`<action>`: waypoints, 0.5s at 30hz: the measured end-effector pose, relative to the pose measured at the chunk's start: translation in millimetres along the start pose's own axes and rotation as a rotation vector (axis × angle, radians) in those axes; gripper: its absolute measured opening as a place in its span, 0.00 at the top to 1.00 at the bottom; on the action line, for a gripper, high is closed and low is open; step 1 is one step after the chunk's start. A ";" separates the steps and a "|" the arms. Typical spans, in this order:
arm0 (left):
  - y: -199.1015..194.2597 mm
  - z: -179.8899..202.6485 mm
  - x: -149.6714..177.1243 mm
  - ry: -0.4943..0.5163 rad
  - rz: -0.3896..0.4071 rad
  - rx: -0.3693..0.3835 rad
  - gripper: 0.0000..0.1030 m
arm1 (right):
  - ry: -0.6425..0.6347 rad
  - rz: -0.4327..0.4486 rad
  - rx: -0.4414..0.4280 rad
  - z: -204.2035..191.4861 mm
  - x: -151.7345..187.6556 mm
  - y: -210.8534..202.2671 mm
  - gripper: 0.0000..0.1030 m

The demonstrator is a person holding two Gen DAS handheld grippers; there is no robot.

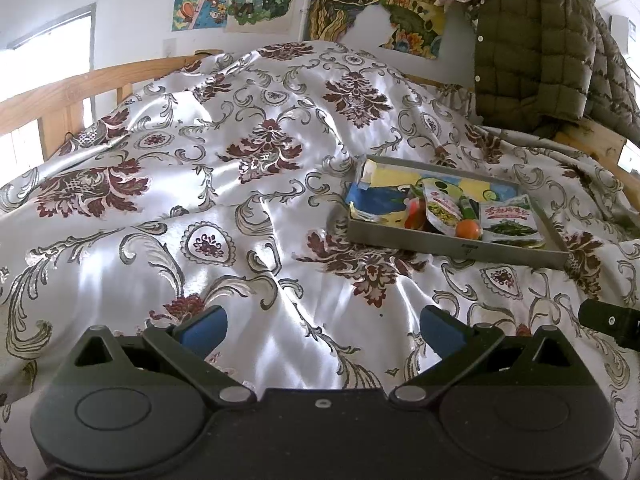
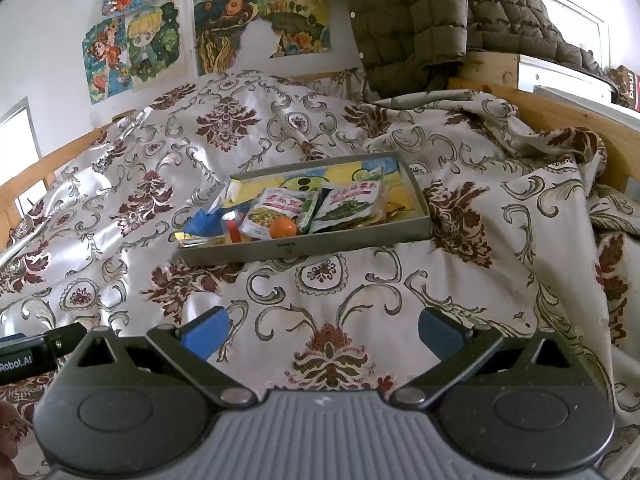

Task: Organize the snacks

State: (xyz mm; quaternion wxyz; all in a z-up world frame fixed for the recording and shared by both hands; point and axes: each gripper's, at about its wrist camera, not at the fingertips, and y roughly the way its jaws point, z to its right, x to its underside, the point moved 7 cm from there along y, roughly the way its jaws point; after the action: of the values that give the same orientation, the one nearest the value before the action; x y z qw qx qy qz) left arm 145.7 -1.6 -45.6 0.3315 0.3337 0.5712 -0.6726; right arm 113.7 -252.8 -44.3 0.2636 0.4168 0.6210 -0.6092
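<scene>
A shallow grey box [image 1: 456,245] [image 2: 304,249] lies on the patterned bedspread. In it lie two white-and-green snack packets [image 2: 280,212] [image 2: 350,202] [image 1: 510,220], an orange round snack [image 2: 283,227] [image 1: 469,229], a red piece [image 2: 233,229] and a blue wrapper [image 2: 204,222]. My left gripper [image 1: 323,330] is open and empty, low over the bedspread, well short and left of the box. My right gripper [image 2: 323,332] is open and empty, in front of the box.
The silky floral bedspread [image 1: 224,184] is rumpled into folds. A wooden bed rail [image 1: 60,92] runs along the left, another [image 2: 568,120] along the right. A green quilted jacket [image 1: 532,52] hangs at the back right. Posters [image 2: 224,28] cover the wall.
</scene>
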 end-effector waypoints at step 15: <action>-0.1 -0.2 1.6 -0.001 -0.002 -0.001 0.01 | 0.000 -0.001 0.000 0.3 0.1 0.2 0.00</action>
State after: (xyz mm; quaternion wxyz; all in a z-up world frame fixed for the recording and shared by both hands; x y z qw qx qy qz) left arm 144.8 -1.5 -46.9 0.3314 0.3326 0.5717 -0.6728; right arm 113.7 -253.0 -44.5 0.2635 0.4165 0.6211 -0.6093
